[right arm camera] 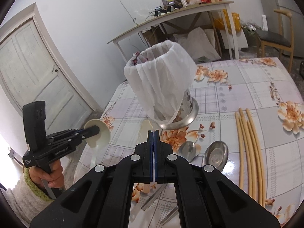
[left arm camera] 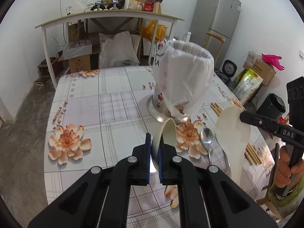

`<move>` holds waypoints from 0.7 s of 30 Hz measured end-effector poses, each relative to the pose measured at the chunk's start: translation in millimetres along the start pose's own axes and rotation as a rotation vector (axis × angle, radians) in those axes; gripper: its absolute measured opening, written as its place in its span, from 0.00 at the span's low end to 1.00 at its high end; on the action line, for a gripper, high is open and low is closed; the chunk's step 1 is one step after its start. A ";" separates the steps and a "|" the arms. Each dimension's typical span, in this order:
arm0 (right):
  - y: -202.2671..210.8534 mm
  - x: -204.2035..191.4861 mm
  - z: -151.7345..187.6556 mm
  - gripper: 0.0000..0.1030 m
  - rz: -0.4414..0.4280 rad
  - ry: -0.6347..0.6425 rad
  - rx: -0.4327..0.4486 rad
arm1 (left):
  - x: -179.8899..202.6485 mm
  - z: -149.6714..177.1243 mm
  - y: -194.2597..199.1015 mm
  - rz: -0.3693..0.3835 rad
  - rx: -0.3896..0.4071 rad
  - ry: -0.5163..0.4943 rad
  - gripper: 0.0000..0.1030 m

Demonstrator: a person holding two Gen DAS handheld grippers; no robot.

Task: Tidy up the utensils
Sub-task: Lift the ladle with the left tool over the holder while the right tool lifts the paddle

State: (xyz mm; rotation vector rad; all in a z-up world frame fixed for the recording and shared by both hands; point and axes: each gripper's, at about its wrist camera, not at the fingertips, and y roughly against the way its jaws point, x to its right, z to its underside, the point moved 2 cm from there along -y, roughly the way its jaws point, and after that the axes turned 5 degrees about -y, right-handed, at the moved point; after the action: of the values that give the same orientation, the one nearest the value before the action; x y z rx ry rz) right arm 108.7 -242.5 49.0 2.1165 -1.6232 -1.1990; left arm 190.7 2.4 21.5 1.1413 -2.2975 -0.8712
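My left gripper (left arm camera: 154,139) is shut on a cream plastic spoon (left arm camera: 168,131), held above the flowered table (left arm camera: 106,98). From the right wrist view, the same left gripper (right arm camera: 96,130) pinches the spoon's round bowl (right arm camera: 100,136) off the table's left edge. My right gripper (right arm camera: 153,132) is shut on a cream rice paddle (right arm camera: 146,128), seen edge-on. In the left wrist view the right gripper (left arm camera: 242,116) grips the paddle's broad blade (left arm camera: 231,136). A steel utensil holder lined with a white plastic bag (left arm camera: 182,83) (right arm camera: 161,83) stands ahead of both grippers.
Steel spoons (right arm camera: 216,153) (left arm camera: 207,136) lie on the table in front of the holder. Several long chopsticks (right arm camera: 248,152) lie to the right. A person's hands (left arm camera: 285,169) (right arm camera: 51,174) hold the gripper handles. A cluttered desk (left arm camera: 110,15) and a fridge (left arm camera: 216,22) stand behind.
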 end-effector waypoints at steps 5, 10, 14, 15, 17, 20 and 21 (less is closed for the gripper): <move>5.9 4.2 -3.7 0.00 -0.010 -0.017 0.028 | 2.1 -18.6 14.9 -0.034 0.052 -0.010 0.06; 4.9 2.8 -10.4 0.00 -0.015 -0.012 0.038 | 3.1 -41.1 32.6 -0.058 0.138 0.001 0.05; 3.5 1.3 -14.0 0.00 -0.006 0.005 0.044 | -0.1 -63.5 42.9 -0.065 0.208 0.017 0.05; 4.0 1.1 -15.4 0.00 -0.001 0.011 0.052 | -1.2 -71.9 45.5 -0.068 0.232 0.020 0.05; 4.0 1.5 -17.1 0.00 0.005 0.016 0.062 | -3.4 -90.3 49.0 -0.069 0.273 0.030 0.05; 3.2 3.2 -19.5 0.00 0.000 0.012 0.067 | -2.3 -115.1 52.6 -0.068 0.324 0.037 0.05; 3.0 3.8 -20.6 0.00 0.000 0.012 0.069 | -0.4 -126.4 53.4 -0.063 0.348 0.041 0.05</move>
State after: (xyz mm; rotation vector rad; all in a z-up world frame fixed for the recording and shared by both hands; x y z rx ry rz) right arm 121.3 -253.0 62.3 2.1611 -1.6825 -1.1432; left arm 239.2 -16.0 148.5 1.3655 -2.4529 -0.4720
